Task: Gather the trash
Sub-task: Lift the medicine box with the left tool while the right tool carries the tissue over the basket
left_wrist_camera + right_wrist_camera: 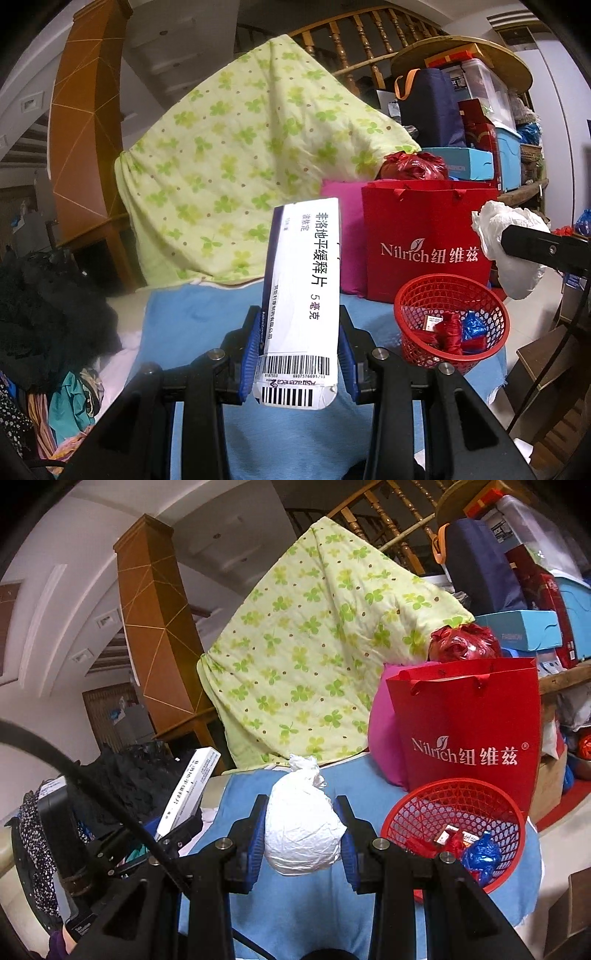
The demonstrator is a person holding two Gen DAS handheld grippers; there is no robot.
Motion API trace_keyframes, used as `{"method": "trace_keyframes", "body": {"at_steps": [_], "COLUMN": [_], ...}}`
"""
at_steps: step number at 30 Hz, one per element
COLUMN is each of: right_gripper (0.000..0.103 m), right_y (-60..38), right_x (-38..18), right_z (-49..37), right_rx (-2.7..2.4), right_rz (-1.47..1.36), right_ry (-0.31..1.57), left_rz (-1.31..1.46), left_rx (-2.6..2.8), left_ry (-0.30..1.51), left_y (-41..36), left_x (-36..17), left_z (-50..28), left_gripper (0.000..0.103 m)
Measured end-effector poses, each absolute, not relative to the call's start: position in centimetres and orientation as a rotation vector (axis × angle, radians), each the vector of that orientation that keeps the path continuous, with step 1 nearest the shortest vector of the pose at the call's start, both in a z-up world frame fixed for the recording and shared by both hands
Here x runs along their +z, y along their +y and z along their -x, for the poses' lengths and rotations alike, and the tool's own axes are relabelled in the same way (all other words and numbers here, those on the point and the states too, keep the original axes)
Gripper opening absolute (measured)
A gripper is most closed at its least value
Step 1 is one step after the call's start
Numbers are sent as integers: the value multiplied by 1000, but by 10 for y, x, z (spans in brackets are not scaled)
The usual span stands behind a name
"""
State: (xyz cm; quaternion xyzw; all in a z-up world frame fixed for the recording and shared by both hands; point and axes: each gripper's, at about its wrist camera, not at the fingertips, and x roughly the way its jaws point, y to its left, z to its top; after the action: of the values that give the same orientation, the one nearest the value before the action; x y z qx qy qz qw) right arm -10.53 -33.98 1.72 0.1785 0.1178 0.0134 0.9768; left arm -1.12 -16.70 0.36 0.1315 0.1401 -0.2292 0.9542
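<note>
My left gripper (300, 345) is shut on a white medicine box (304, 280) with black Chinese print and barcodes, held upright above the blue cloth. The box also shows at the left of the right wrist view (190, 786). My right gripper (303, 832) is shut on a crumpled white paper ball (301, 830), which also shows at the right edge of the left wrist view (511, 243). A red mesh basket (448, 291) (454, 794) sits to the right on the cloth, holding red and blue wrappers (476, 853).
A red Nilrich paper bag (469, 734) stands behind the basket, with a pink cushion (384, 738) beside it. A green floral quilt (314, 646) rises at the back. Dark clothes (48, 295) pile at the left. Stacked boxes (476, 110) fill the right.
</note>
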Motion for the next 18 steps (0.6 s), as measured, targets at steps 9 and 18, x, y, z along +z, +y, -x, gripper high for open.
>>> {"method": "trace_keyframes", "body": {"at_steps": [9,18], "right_gripper": [37,37], "right_y": [-348,-355], "right_x": [16,14], "right_z": [114,119], "right_rx": [17,8], "right_rz": [-374,-389], "right_ry": [224,220], "left_rz": [-284,-293], "left_rx": [-484,-492], "left_ry": [290,298], "left_y": [-178,-184], "left_x": [3,1], "left_z": [18,18], "left_gripper": [40,40]}}
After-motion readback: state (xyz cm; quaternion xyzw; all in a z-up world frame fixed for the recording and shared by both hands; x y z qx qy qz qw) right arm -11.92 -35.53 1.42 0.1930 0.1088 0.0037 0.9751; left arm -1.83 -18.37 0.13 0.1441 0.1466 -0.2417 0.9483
